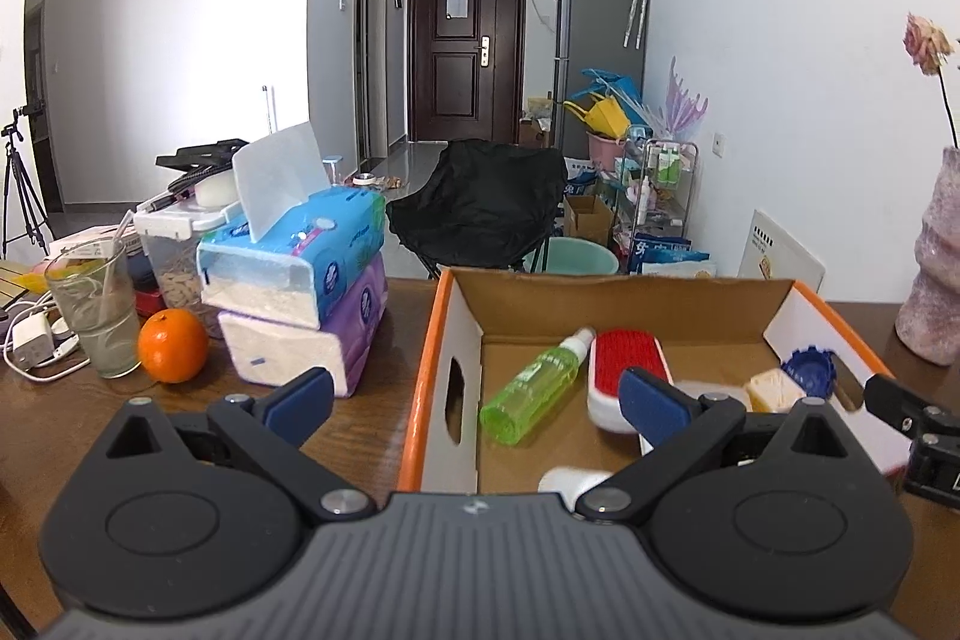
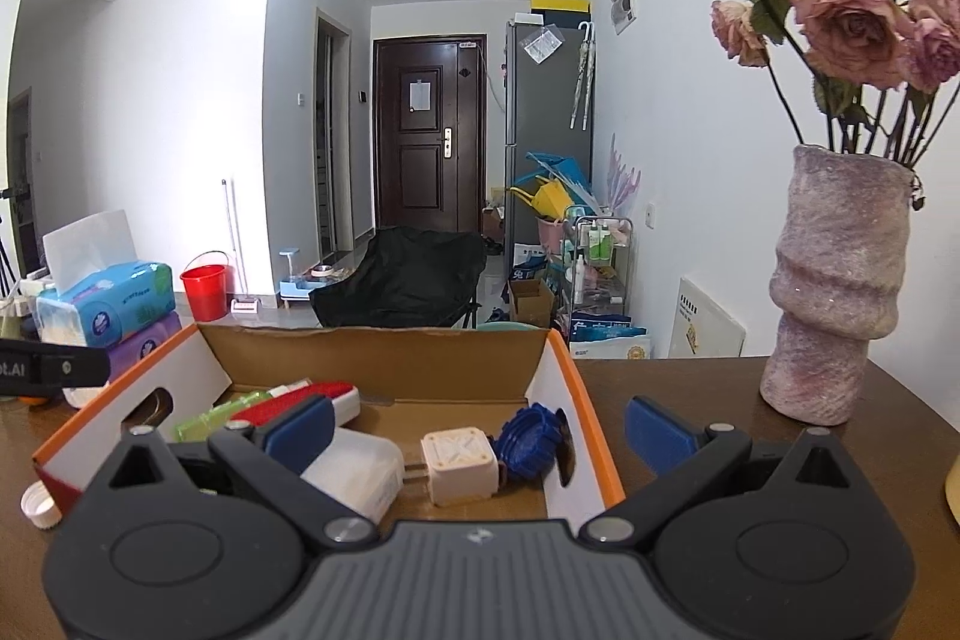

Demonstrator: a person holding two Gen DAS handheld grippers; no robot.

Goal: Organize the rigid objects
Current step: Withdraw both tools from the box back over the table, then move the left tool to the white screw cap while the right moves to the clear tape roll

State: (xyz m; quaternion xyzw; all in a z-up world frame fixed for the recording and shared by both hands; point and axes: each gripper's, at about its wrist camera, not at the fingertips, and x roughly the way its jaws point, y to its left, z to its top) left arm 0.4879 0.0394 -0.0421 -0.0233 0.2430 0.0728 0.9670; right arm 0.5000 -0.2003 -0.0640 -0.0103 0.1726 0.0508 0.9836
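Now the cardboard box [image 1: 447,340] is sitting on the wooden table [image 1: 72,418], holding the green spray bottle [image 1: 531,388], red brush [image 1: 627,370], cream plug adapter [image 2: 459,466] and blue cap [image 2: 531,442]. Left gripper [image 1: 474,394] and right gripper [image 2: 477,427] are hovering spread wide, gripping nothing.

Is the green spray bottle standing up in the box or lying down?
Lying down. The green spray bottle rests on its side on the floor of the cardboard box, white nozzle toward the back wall, beside the red brush.
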